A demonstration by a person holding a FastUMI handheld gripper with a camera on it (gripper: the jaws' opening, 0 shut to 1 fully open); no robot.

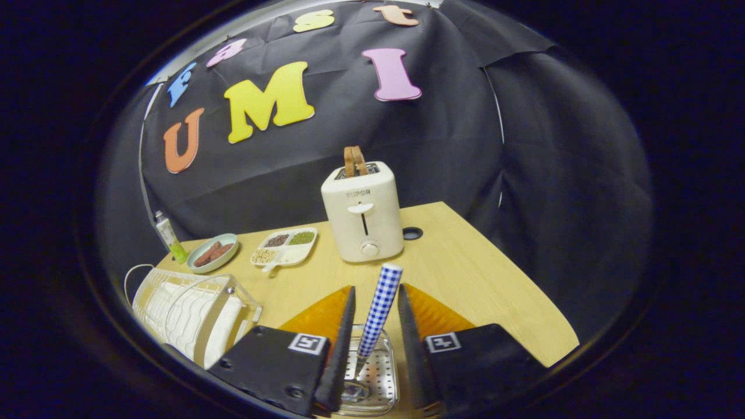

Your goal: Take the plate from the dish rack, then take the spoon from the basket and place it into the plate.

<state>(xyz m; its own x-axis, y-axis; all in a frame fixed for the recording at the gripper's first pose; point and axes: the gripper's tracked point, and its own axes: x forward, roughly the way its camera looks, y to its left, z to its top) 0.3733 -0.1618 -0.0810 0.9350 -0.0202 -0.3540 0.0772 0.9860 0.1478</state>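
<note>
A spoon with a blue-and-white checked handle (379,308) stands tilted in a perforated metal basket (381,375) right between my fingers. My gripper (376,289) is open, one finger on each side of the handle, with a gap showing on both sides. Under and just beyond the fingers an orange plate (433,314) lies flat on the wooden table (477,279), partly hidden by the fingers and the basket. To the left of the fingers is the white wire dish rack (180,308), with white plates standing in it.
A cream toaster (364,212) with toast sticking out stands beyond the plate. Left of it are a divided dish of beans (285,247), a green plate of sausages (212,253) and a small tube (169,235). A cable hole (412,233) lies right of the toaster.
</note>
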